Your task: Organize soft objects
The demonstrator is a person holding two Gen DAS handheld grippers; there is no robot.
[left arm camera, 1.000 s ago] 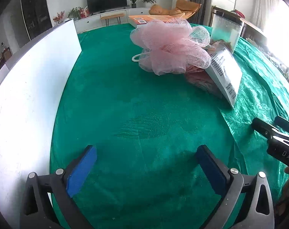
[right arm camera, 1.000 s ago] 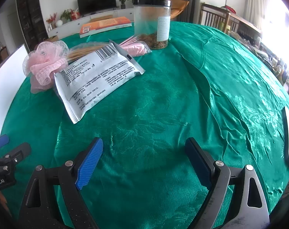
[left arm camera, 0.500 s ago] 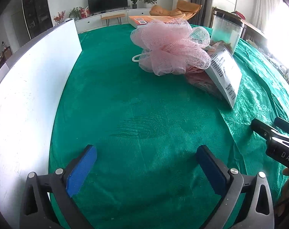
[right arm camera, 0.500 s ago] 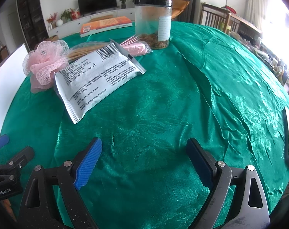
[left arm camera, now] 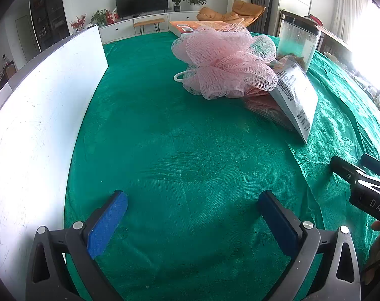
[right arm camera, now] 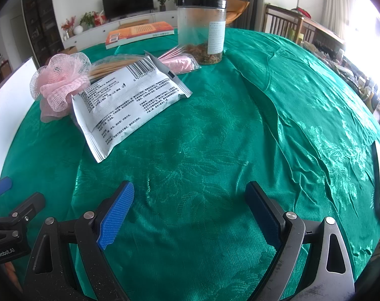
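Observation:
A pink mesh bath pouf [left arm camera: 225,62] [right arm camera: 60,82] rests on the green tablecloth, touching a grey-white printed packet [left arm camera: 294,95] [right arm camera: 124,102] that leans over a reddish bag [left arm camera: 265,105]. Behind the packet lie a bag of thin wooden sticks [right arm camera: 112,66] and a pink packet [right arm camera: 179,62]. My left gripper [left arm camera: 192,208] hovers open over bare cloth, well short of the pouf. My right gripper [right arm camera: 190,200] is open too, near the table's front, with nothing between its blue pads. Each gripper shows at the edge of the other's view.
A white board [left arm camera: 39,115] stands along the left side of the table. A clear jar with a black lid [right arm camera: 202,30] stands at the back, an orange book [right arm camera: 139,33] behind it. The cloth [right arm camera: 302,115] is wrinkled to the right.
Both views have shifted only slightly; the grippers stay open and the objects on the table have not moved.

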